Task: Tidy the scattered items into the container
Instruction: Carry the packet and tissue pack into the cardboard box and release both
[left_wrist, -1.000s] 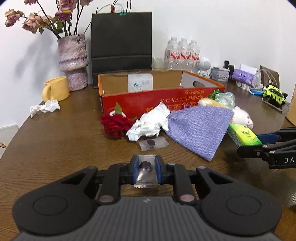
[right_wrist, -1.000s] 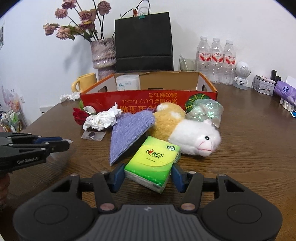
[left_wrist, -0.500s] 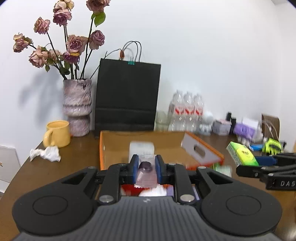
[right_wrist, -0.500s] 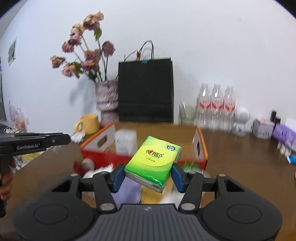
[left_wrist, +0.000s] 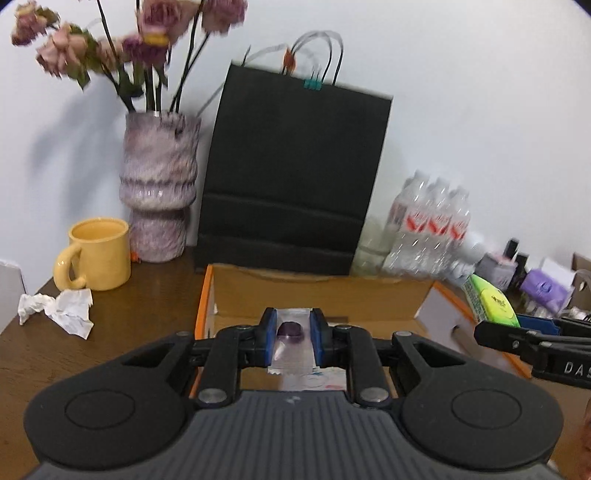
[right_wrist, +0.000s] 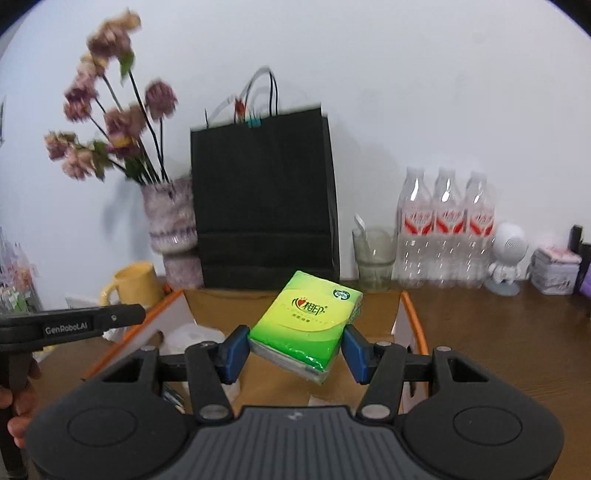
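Both grippers lifted off the table, now over the cardboard box (left_wrist: 391, 291). Left gripper (left_wrist: 293, 334) pinches a clear sachet (left_wrist: 291, 345); right gripper (right_wrist: 295, 347) clamps the tissue pack (right_wrist: 306, 319), tilted toward 1 o'clock. Risk: the light sachet clings to a pad on release.

- We see the dried flowers (left_wrist: 122, 48) and water bottles (left_wrist: 430, 229) smeared by motion blur.
- Our gripper bodies hide most of the cardboard box (right_wrist: 413, 317) floor.
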